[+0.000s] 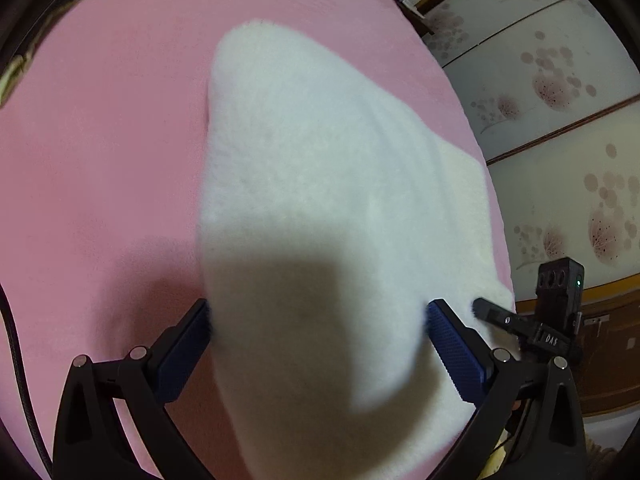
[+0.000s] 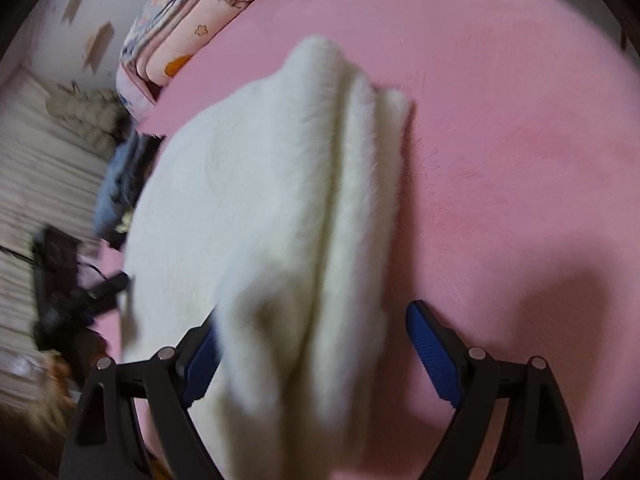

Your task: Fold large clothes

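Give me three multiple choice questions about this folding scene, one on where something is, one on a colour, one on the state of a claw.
1. Where does the white garment lie?
A. on the pink bed cover
B. on a wooden floor
C. in a basket

2. What colour are the pads on the left claw?
A. red
B. blue
C. yellow

3. How does the right claw stand?
A. shut tight on nothing
B. out of view
C. open, with fabric between its fingers

Answers:
1 A, the pink bed cover surrounds the garment in both views.
2 B, the pads are blue and ridged.
3 C, its fingers stand wide apart and the cloth passes between them; a gap shows beside the right-hand pad.
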Tool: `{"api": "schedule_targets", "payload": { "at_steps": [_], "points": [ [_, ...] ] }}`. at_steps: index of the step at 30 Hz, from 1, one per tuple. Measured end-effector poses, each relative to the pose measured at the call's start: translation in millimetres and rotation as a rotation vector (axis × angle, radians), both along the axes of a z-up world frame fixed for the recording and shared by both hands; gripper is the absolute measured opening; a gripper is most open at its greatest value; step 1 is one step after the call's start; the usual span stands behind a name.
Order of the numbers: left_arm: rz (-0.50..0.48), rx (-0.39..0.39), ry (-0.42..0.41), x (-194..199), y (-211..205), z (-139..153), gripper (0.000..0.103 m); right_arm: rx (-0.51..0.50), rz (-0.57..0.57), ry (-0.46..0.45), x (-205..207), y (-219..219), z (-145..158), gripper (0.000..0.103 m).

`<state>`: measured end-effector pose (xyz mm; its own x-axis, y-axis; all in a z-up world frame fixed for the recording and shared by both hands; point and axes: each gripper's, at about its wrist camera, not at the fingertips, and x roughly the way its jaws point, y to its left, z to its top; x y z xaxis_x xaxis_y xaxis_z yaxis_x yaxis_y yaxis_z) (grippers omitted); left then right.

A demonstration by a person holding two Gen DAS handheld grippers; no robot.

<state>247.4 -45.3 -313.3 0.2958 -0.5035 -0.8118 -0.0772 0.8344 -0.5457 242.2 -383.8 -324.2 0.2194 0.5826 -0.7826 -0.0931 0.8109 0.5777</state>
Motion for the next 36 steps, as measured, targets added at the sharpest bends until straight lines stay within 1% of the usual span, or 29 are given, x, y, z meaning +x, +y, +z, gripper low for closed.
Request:
{"api": "schedule_targets", "payload": {
  "at_steps": [1,4,5,7,10,11,12,14,15,17,19,21,24,28,29,30,33,36],
  "points": [
    [-0.001,-0.018,0.016,1,0,-8,0.103,0.033,0.008,0.017,6,0,-7,0.087],
    [-0.003,-0.109,0.049,4,4,-28,0.103,0.098,0.036,0.040,20,2,-20,0.088],
    [-0.007,-0.127,0.052,6,4,-32,0.103,0.118,0.046,0.051,25,3,-23,0.090],
    [-0.028,-0.158,0.060,10,3,-40,0.103,0.149,0.060,0.066,32,3,-28,0.090],
    [-0.050,-0.174,0.059,12,3,-43,0.103,0.176,0.096,0.071,40,8,-31,0.091],
    [-0.053,-0.175,0.056,9,3,-43,0.103,0.173,0.117,0.065,42,13,-30,0.088],
    [-0.051,-0.172,0.053,6,1,-42,0.103,0.174,0.134,0.055,43,17,-29,0.079],
    [-0.047,-0.137,0.041,0,-1,-40,0.095,0.169,0.152,0.041,42,22,-23,0.069],
    [-0.047,-0.120,0.028,-3,-2,-36,0.092,0.159,0.155,0.029,40,23,-19,0.061],
    [-0.059,-0.075,-0.010,-12,-5,-26,0.079,0.131,0.162,-0.010,34,23,-7,0.052],
    [-0.071,-0.043,-0.045,-22,-7,-13,0.073,0.099,0.151,-0.036,24,25,6,0.048],
    [-0.073,-0.028,-0.059,-32,-5,-1,0.072,0.069,0.125,-0.051,13,30,19,0.046],
    [-0.087,-0.023,-0.064,-55,13,21,0.070,0.052,0.091,-0.041,-9,41,35,0.045],
    [-0.097,-0.014,-0.048,-85,59,54,0.070,0.055,0.075,-0.007,-40,73,58,0.045],
    [-0.094,-0.011,-0.045,-88,69,61,0.070,0.054,0.080,-0.001,-48,89,68,0.044],
    [-0.087,-0.006,-0.042,-94,88,71,0.070,0.058,0.084,0.004,-53,101,74,0.044],
    [-0.066,0.020,-0.053,-104,137,103,0.070,0.085,0.106,0.009,-56,153,99,0.044],
    [-0.030,0.055,-0.093,-104,203,148,0.070,0.120,0.143,-0.025,-45,217,130,0.044]
  ]
}}
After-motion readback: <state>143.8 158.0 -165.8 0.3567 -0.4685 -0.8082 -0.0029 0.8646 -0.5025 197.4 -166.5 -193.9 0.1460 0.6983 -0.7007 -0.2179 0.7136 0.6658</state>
